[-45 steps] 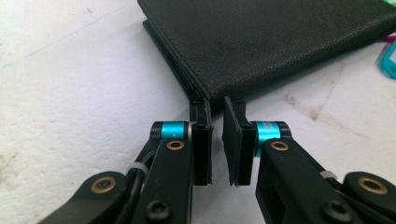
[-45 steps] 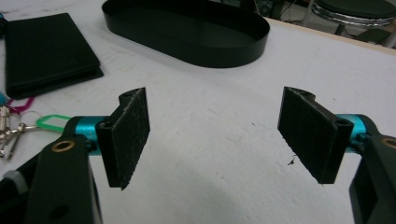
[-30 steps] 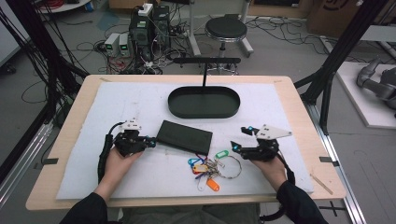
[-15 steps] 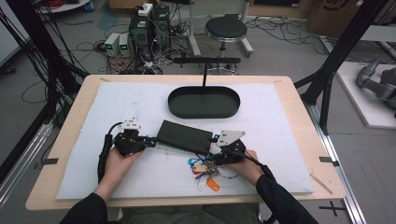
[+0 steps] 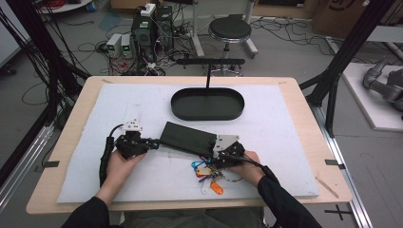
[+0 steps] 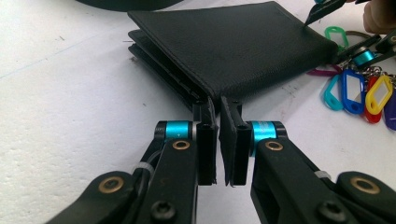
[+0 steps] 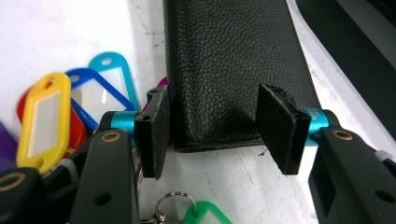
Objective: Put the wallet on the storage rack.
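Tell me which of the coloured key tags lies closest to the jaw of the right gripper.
The light blue key tag: in the right gripper view it lies right beside the wallet and the right gripper, while the yellow key tag lies farther out.

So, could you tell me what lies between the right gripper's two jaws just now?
In the right gripper view, the near end of the black wallet sits between the right gripper's closing jaws; the left pad is at its edge, the right stands apart.

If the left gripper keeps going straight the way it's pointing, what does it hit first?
Most likely the black leather wallet: the left gripper, jaws shut, points at its near corner, and its tips look at or nearly touching that edge, though the exact gap is unclear.
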`<state>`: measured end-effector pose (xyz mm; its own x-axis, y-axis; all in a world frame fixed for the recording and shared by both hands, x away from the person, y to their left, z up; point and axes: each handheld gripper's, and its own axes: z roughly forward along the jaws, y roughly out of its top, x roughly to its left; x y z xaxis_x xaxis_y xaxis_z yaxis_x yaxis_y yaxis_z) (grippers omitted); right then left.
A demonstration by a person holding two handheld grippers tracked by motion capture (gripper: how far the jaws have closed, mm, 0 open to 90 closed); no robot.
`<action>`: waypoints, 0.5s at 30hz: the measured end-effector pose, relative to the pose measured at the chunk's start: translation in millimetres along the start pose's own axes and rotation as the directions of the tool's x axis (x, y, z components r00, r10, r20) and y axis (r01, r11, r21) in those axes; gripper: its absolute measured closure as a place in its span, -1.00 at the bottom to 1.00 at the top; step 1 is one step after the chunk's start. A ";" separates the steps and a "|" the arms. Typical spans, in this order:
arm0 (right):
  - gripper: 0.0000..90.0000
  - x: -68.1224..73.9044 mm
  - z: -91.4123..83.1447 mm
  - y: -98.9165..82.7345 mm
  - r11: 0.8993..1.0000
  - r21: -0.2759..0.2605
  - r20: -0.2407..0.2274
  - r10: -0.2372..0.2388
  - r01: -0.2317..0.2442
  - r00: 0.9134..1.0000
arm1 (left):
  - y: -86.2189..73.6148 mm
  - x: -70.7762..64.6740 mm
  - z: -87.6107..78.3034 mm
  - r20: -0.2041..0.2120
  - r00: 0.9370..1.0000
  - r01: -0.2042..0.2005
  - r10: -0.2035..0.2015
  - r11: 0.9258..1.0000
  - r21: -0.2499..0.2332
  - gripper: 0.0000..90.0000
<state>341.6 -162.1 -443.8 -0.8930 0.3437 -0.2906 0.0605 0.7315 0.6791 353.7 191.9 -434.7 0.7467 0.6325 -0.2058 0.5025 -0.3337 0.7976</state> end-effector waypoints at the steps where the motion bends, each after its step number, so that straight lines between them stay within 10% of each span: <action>1: 0.13 -0.4 0.1 0.0 1.000 -0.005 0.004 -0.010 0.010 1.000 | 0.0 0.0 0.0 0.000 1.000 0.000 0.000 1.000 0.000 0.89; 15: 0.84 -6.9 -15.9 0.3 0.997 -0.075 -0.042 0.010 -0.013 0.999 | 1.5 -1.7 -4.5 0.017 1.000 -0.014 0.015 0.998 -0.053 0.85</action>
<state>340.7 -173.6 -430.9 -0.9101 0.3262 -0.2554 0.0385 0.6804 0.7318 351.3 193.5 -430.7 0.7612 0.6158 -0.2035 0.4683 -0.3048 0.8294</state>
